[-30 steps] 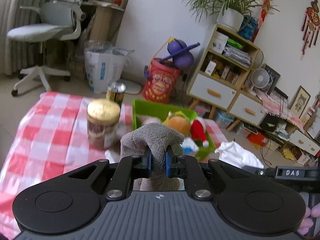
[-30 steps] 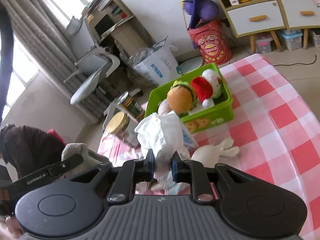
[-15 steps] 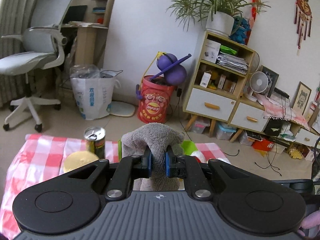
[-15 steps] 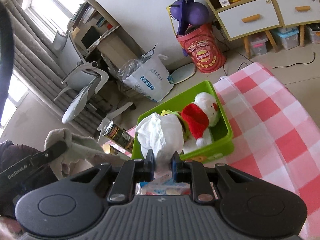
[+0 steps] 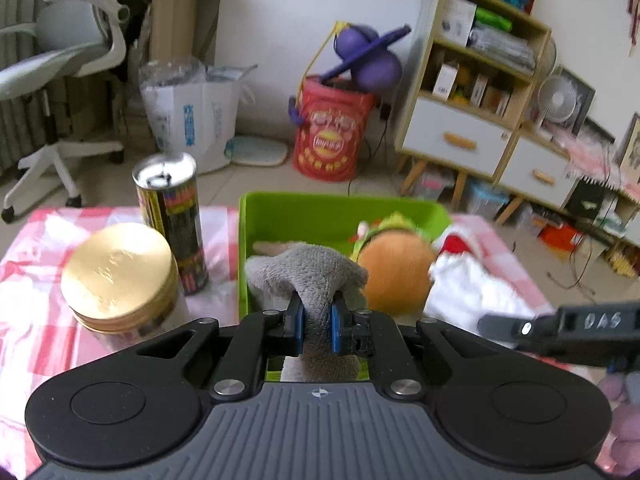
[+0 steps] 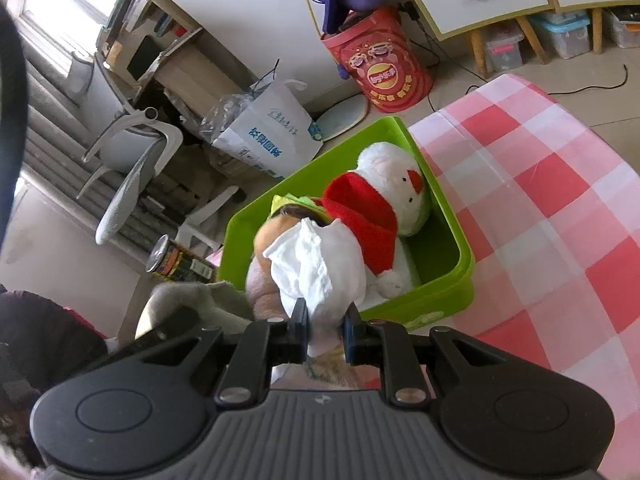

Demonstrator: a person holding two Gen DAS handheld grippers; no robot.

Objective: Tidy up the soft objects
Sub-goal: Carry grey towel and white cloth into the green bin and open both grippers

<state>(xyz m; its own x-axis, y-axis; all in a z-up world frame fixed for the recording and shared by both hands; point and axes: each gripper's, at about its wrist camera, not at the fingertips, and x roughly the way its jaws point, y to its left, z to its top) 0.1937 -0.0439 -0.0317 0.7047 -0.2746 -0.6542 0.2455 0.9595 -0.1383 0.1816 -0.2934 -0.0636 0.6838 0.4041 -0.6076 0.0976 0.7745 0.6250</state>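
Grey towel [image 5: 308, 276]: fuzzy, matt terry cloth.
White cloth [image 6: 320, 268]: thin, crumpled, smooth weave.
Bin [image 6: 448, 284]: glossy green plastic.
Snowman [image 6: 400, 196]: plush, white pile with red felt-like scarf.
Burger toy [image 5: 396, 272]: soft orange plush.
Jar lid [image 5: 116, 270]: gold metal, satin sheen.
Can [image 5: 170, 216]: shiny metal top, printed glossy wall.
Tablecloth [image 6: 560, 184]: smooth, slightly glossy red-and-white check.
Left tool [image 5: 316, 322]: matt black plastic, blue pads.

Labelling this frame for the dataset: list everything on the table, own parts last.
bin: 1, green, on the checked cloth
snowman plush: 1, white with red scarf, in bin
burger plush: 1, orange, in bin
can: 1, dark, upright, left of bin
jar: 1, gold lid, in front of can
grey cloth: 1, in left gripper
white cloth: 1, in right gripper
left gripper: shut on grey cloth
right gripper: shut on white cloth
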